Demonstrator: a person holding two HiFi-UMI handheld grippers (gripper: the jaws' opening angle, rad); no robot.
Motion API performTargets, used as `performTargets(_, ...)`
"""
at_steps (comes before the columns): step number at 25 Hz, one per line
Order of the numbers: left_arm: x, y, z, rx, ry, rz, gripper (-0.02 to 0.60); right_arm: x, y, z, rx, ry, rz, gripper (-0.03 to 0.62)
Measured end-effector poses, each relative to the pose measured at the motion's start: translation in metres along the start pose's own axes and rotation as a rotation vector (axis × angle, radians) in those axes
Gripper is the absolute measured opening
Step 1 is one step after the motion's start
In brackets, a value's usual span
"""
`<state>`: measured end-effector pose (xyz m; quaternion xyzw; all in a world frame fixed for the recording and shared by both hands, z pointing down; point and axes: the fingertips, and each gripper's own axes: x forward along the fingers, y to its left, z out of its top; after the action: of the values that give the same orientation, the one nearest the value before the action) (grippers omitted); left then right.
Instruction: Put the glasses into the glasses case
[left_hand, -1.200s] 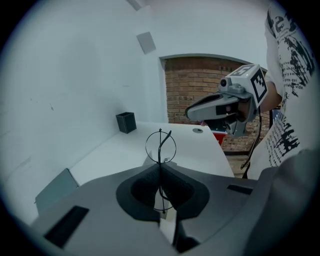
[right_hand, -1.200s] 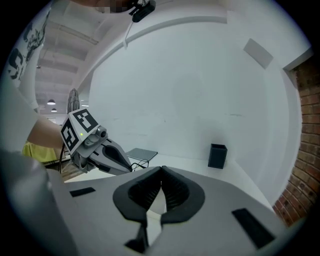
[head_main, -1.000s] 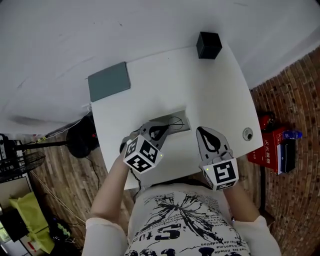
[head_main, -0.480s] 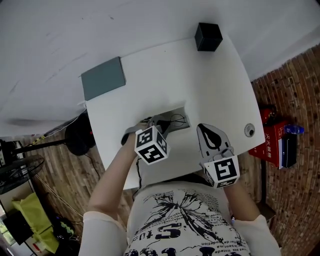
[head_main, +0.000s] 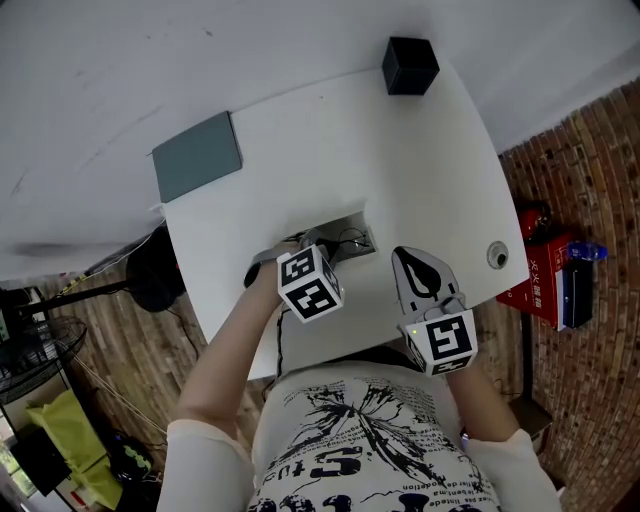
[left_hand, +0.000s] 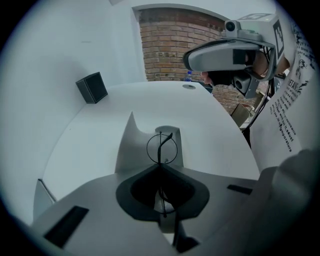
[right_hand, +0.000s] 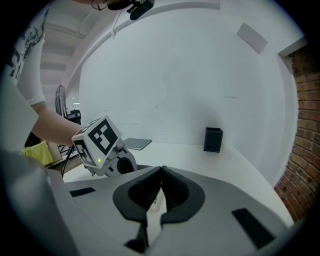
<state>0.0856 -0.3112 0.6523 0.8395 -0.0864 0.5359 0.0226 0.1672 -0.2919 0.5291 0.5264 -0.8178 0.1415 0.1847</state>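
Thin black wire-rimmed glasses (left_hand: 161, 148) hang from my left gripper (left_hand: 161, 166), which is shut on one of their arms. They dangle just over the open grey glasses case (left_hand: 128, 147), whose lid stands up on the left. In the head view the left gripper (head_main: 320, 252) points steeply down at the case (head_main: 362, 222) near the table's front edge, with the glasses (head_main: 350, 240) partly hidden under it. My right gripper (head_main: 400, 256) hovers just right of the case, shut with nothing between its jaws (right_hand: 161, 169).
A black box (head_main: 410, 65) stands at the table's far right corner, and a flat grey pad (head_main: 197, 157) lies at the far left. A round grommet (head_main: 497, 257) sits by the right edge. Red and blue items (head_main: 555, 290) lie on the brick floor beyond.
My left gripper has come down toward the case and tipped more steeply, carrying the glasses with it. The right gripper has sunk slightly.
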Motion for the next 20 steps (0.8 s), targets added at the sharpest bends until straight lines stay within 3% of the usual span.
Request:
performTargets(9, 0.008, -0.012, 0.006, -0.008, -0.023, -0.087, 0.017, 0.001, -0.007, -0.006, 0.004, 0.017, -0.012, 0.015)
performTargets(15, 0.007, -0.011, 0.008, -0.028, -0.046, -0.086, 0.022, 0.002, -0.007, -0.002, -0.002, 0.020, -0.011, 0.015)
performTargets(20, -0.003, -0.005, 0.005, -0.056, -0.056, -0.044, 0.103, 0.001, -0.002, 0.008, -0.026, 0.010, 0.000, 0.015)
